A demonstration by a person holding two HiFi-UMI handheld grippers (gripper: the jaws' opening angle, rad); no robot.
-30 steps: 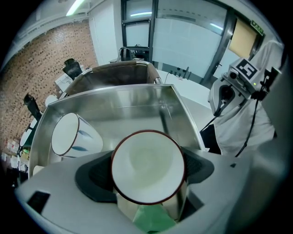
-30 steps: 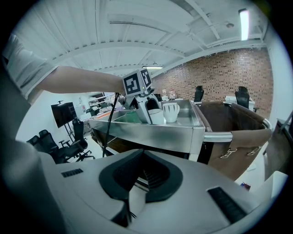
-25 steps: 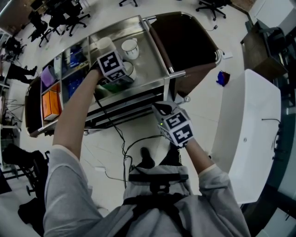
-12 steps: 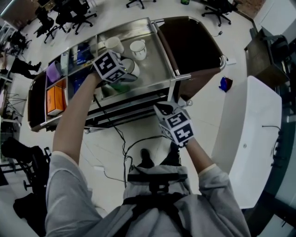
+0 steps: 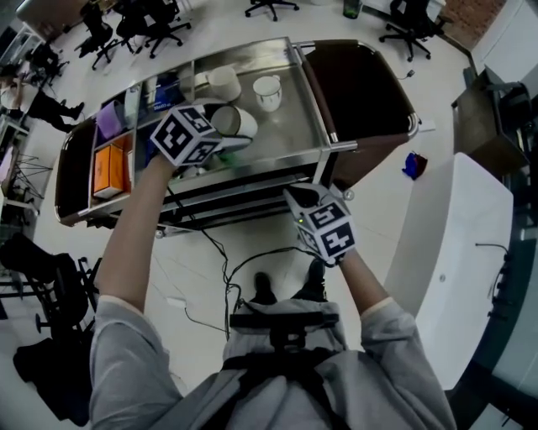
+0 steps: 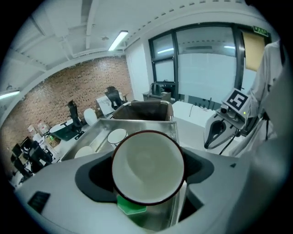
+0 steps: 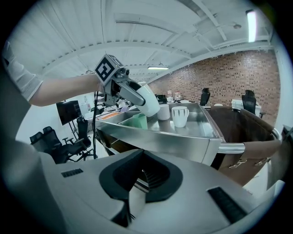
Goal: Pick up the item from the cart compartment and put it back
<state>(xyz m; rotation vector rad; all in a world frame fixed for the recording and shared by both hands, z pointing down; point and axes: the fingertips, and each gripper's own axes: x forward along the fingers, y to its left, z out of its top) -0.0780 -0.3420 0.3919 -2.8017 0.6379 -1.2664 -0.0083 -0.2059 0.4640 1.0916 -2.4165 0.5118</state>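
No words or numbers can be read. The left gripper [image 5: 227,136] and the right gripper [image 5: 301,200] each carry black-and-white square markers [image 5: 181,134], which are patterns, not letters. A small sign [image 6: 261,31] high up to the right of the left gripper is too small to read.

Floor [image 5: 403,210]: pale and glossy; black cables [image 5: 225,269] trail over it, and a small blue object [image 5: 411,165] lies on it.
Wall [image 7: 219,73]: red brick along one side of the room.
Windows [image 6: 206,68]: tall panes in dark frames, bright with daylight.
Ceiling [image 7: 151,32]: white, crossed by beams.
Light: strip lamps [image 7: 250,25] lit overhead.
Furniture: black swivel chairs [image 5: 160,21] at the far end; a long white surface [image 5: 454,252] at the right; a dark monitor [image 7: 68,112] on a stand.
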